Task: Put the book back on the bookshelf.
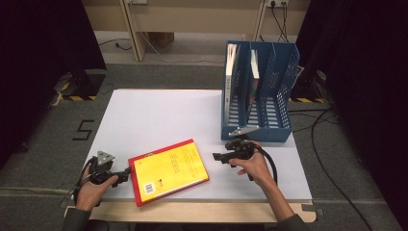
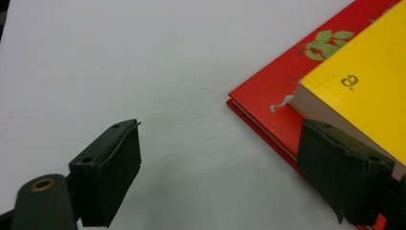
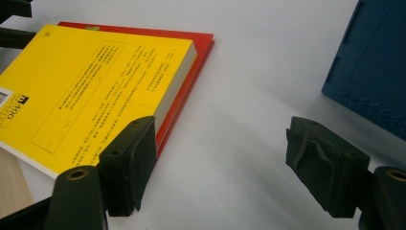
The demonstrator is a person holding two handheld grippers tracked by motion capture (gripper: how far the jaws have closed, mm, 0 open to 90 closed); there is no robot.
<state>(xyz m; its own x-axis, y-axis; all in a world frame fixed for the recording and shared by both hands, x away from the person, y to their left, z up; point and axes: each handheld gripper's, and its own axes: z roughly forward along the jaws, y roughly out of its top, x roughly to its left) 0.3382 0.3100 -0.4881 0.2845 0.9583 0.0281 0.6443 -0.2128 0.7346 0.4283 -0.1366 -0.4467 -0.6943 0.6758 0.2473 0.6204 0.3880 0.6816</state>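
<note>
High view shows a yellow book (image 1: 169, 169) lying flat on top of a larger red book (image 1: 136, 180), both at the near edge of the white desk (image 1: 154, 115), a little left of the middle and turned at a slant. Just left of the pair, the left tool (image 1: 126, 173) points right toward them; in the left gripper view its jaws stand wide apart with nothing between them, one jaw over bare desk and the other just in front of the near corner of the yellow book, though contact cannot be told. Right of the books, the right tool (image 1: 217, 157) points left, a short gap away; the right gripper view shows its jaws wide apart too, holding nothing. At the far right of the desk stands a blue file rack (image 1: 281, 115) with a few books upright in it.
</note>
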